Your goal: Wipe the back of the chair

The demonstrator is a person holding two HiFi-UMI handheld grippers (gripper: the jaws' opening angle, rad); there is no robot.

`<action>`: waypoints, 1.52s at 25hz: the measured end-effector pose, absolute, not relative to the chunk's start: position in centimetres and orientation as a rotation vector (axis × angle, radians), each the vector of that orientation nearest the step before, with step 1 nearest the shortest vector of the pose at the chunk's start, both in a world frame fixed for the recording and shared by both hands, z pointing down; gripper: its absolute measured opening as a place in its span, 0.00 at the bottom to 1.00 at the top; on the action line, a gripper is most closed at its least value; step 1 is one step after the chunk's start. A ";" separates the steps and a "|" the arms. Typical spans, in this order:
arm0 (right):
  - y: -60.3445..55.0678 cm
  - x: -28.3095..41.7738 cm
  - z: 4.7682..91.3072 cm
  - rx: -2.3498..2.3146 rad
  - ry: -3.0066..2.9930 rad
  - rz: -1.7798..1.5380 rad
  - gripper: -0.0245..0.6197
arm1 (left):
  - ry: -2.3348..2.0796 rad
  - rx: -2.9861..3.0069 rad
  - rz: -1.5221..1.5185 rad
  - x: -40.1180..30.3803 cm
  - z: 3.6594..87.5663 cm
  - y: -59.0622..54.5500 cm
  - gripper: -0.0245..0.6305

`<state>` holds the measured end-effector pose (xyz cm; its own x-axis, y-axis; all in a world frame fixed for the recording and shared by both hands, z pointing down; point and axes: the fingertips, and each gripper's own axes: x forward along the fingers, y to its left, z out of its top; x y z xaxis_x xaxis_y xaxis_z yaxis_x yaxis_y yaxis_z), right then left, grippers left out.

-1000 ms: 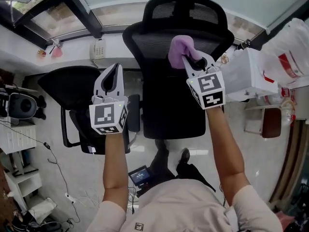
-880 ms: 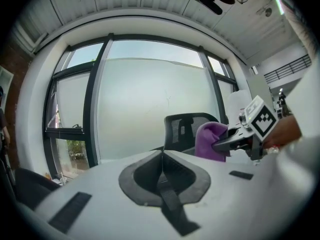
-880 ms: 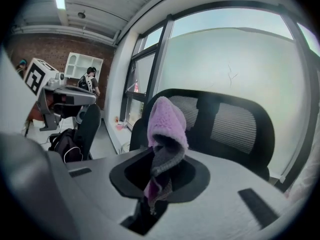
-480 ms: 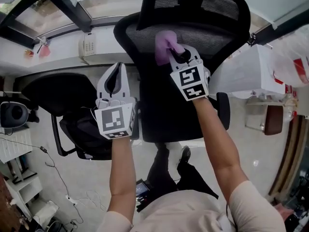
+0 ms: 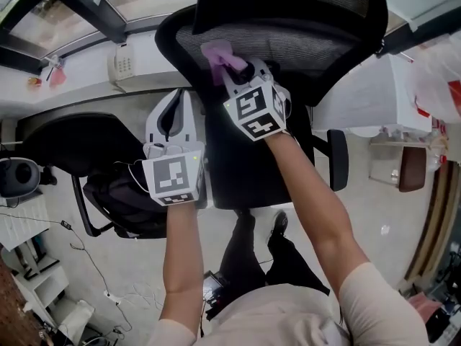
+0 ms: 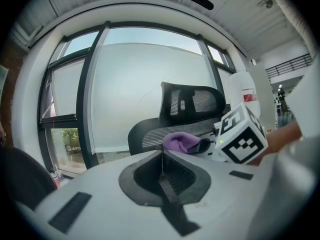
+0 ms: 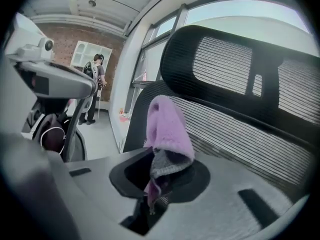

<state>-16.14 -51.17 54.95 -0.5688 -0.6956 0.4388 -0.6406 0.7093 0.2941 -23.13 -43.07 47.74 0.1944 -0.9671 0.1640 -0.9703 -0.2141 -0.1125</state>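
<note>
Two grippers meet a black office chair. At left, the left gripper [image 5: 175, 101] hangs with jaws closed on nothing, just beside the chair back [image 5: 324, 38]. At right, the right gripper [image 5: 241, 71] pinches a purple cloth [image 5: 216, 54] against the back's mesh. Only the right gripper view shows a person [image 7: 94, 89] standing near a distant brick wall [image 7: 60, 44].

The chair [image 5: 302, 45] is black, its mesh back finely striped in grey, and the cloth [image 5: 215, 53] is lilac with a grey underside. The left gripper [image 5: 177, 98] and right gripper [image 5: 236, 69] are pale grey, each bearing a cube [image 5: 173, 180] of black-and-white square markers.
</note>
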 end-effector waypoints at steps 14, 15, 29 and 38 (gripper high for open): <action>-55.7 8.2 55.5 1.464 -2.106 0.064 0.13 | -1.692 2.554 0.317 -9.7 48.9 -45.5 0.05; -55.7 10.8 55.7 1.512 -2.068 0.094 0.13 | -1.668 2.570 0.321 -8.4 49.1 -45.4 0.05; -54.9 15.6 56.1 1.588 -2.022 0.199 0.13 | -1.628 2.591 0.333 -5.9 49.6 -45.2 0.05; -53.1 -4.4 56.1 1.241 -2.270 0.070 0.13 | -1.817 2.447 0.304 -16.1 49.8 -44.2 0.05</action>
